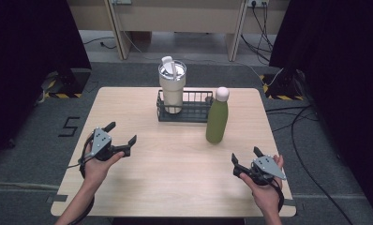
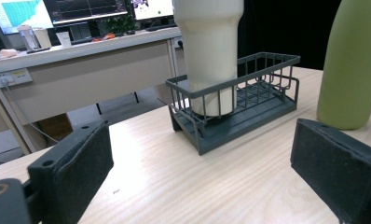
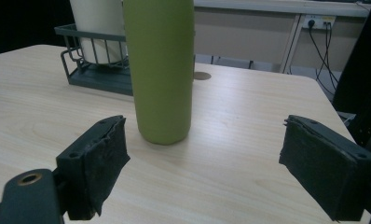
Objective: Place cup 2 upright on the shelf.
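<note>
A green bottle (image 1: 217, 121) with a pale cap stands upright on the wooden table (image 1: 175, 168), just right of a dark wire basket (image 1: 194, 111). A cream tumbler (image 1: 171, 84) with a lid stands in the basket's left end. My left gripper (image 1: 121, 133) is open at the table's left side, held in a hand, well short of the basket (image 2: 249, 100) and tumbler (image 2: 209, 46). My right gripper (image 1: 246, 158) is open near the front right, pointed at the bottle (image 3: 161, 70), which stands a little ahead of its jaws. Nothing is between either pair of jaws.
Behind the table stand desk legs (image 1: 116, 33) and cables (image 1: 262, 28) on a grey floor. Black curtains (image 1: 30, 42) flank both sides. A desk with monitors (image 2: 88, 9) is beyond the table in the left gripper view. The table's right edge (image 3: 335, 112) lies near my right gripper.
</note>
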A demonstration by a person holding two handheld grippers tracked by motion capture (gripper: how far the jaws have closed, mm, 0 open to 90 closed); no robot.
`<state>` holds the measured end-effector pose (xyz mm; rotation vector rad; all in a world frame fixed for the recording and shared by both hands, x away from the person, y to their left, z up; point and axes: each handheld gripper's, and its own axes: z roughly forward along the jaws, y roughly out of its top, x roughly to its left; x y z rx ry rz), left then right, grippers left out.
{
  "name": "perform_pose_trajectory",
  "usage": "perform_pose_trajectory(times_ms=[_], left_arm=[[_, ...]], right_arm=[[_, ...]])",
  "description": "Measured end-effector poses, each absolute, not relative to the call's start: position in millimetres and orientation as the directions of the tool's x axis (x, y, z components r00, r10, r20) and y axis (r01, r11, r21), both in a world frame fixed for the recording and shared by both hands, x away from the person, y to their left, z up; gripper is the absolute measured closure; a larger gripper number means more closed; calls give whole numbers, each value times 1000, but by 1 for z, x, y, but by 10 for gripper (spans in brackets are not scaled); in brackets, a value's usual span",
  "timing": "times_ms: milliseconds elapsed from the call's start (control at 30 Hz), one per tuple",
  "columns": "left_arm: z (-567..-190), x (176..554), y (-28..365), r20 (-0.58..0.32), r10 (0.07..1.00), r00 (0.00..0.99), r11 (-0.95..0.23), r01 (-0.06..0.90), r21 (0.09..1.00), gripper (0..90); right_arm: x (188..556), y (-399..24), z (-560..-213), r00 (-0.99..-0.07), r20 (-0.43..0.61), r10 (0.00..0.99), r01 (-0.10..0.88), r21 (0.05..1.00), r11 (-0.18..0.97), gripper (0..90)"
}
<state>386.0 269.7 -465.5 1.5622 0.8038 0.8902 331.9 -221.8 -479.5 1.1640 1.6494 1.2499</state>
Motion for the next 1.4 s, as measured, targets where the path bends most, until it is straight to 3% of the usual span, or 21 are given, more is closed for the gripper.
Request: perform_pose_trajectory(times_ms=[800, 1400], left_arm=[[-475, 379, 278, 112, 876, 469, -154, 52, 987, 45], [-479, 379, 275, 112, 871, 479, -160, 61, 985, 48]], right_arm=[[391, -185, -451, -358, -57, 932, 169, 978, 125, 141], [442, -163, -450, -382, -71, 921, 182, 972, 150, 57]])
